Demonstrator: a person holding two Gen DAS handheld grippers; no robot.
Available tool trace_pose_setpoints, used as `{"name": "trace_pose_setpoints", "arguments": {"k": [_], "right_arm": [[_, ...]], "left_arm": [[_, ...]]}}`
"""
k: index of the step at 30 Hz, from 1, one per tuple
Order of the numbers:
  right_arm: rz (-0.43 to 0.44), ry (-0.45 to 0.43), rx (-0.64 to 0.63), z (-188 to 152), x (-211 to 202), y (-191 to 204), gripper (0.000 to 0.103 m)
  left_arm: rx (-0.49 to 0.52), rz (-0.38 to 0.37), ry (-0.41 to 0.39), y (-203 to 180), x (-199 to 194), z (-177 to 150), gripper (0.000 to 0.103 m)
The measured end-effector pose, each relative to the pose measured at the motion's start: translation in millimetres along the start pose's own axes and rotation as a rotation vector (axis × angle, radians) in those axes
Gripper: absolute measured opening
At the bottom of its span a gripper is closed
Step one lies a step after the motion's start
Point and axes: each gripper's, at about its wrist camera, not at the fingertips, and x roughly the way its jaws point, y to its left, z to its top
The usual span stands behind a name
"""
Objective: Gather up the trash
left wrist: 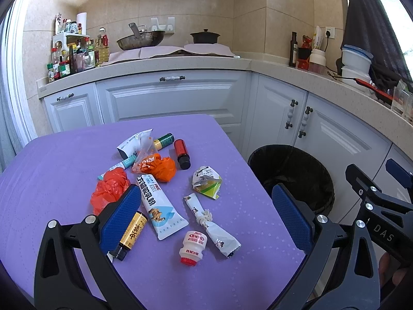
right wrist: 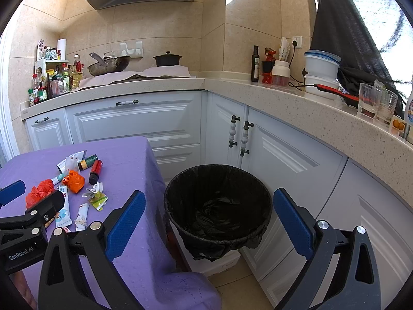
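Both your claws are spread wide and empty: left gripper point(left wrist: 206, 211) hangs over the table's near edge, right gripper point(right wrist: 209, 222) hovers over the bin point(right wrist: 218, 201), which sits on the floor just off the table's right edge.

All the trash is on the purple table point(left wrist: 51, 160), nothing binned that I can see, though the black liner hides the bottom.

Risks:
- The small white bottle point(left wrist: 193, 247) and gold-label vial point(left wrist: 131, 233) lie on their sides near the near edge. Nudge them with a pad and they probably roll off.
- The white tube point(left wrist: 161, 206) lies just beside your left finger point(left wrist: 121, 217). Drop straight down and you likely pinch the cloth or two items at once.
- The orange plastic wads point(left wrist: 109, 188) are soft, so a shallow grip may slip.
- The crumpled carton point(left wrist: 206, 182) sits toward the right edge. Pushing it sideways could send it to the floor short of the bin.
- The two tools are close together, so watch for a clash when you swing to the bin.
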Motion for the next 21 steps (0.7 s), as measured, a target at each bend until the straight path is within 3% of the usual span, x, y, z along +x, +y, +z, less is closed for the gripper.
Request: {"name": "trace_pose_setpoints", "arguments": {"k": [21], "right_arm": [[0.0,0.001,0.0,0.1,0.2,0.2,0.097]], "left_arm": [[0.0,0.0,0.009,0.0,2.0,-2.4,0.099]]}}
